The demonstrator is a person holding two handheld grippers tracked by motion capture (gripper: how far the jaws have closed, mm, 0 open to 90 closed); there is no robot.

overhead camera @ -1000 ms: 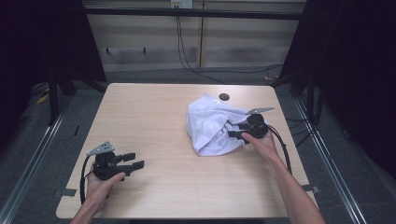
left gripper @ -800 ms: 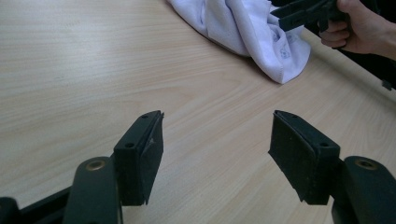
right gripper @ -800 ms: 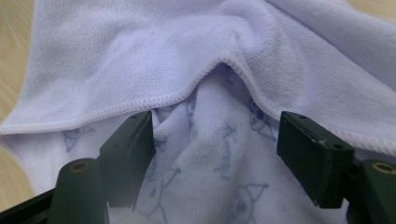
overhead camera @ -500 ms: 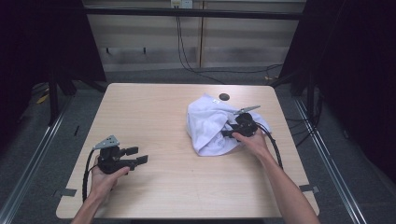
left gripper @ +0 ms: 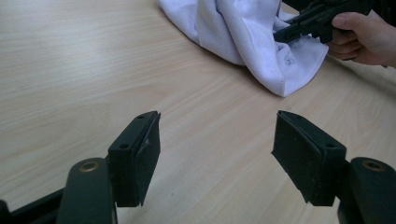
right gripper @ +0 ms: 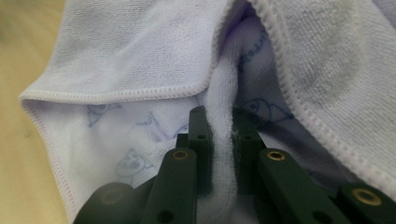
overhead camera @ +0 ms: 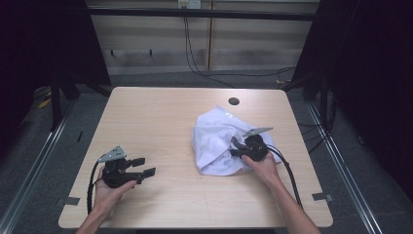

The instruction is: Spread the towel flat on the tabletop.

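Observation:
A crumpled white towel point(overhead camera: 216, 139) with faint blue prints lies right of the table's middle. My right gripper point(overhead camera: 235, 148) is shut on a fold of the towel point(right gripper: 223, 140), and the cloth is pinched between its two black jaws. My left gripper point(overhead camera: 144, 166) hovers low over the bare wood at the front left, open with nothing between its pads point(left gripper: 140, 154). In the left gripper view the towel point(left gripper: 252, 42) lies ahead, with the other hand point(left gripper: 362, 37) and its gripper at its far edge.
The light wooden table point(overhead camera: 160, 117) has a small dark round hole point(overhead camera: 234, 101) near its back edge. Cables trail from both grippers over the front edge. Dark floor and metal rails surround the table.
My right gripper has pushed left into the towel and shut on a fold. My left gripper has crept slightly right and stays open.

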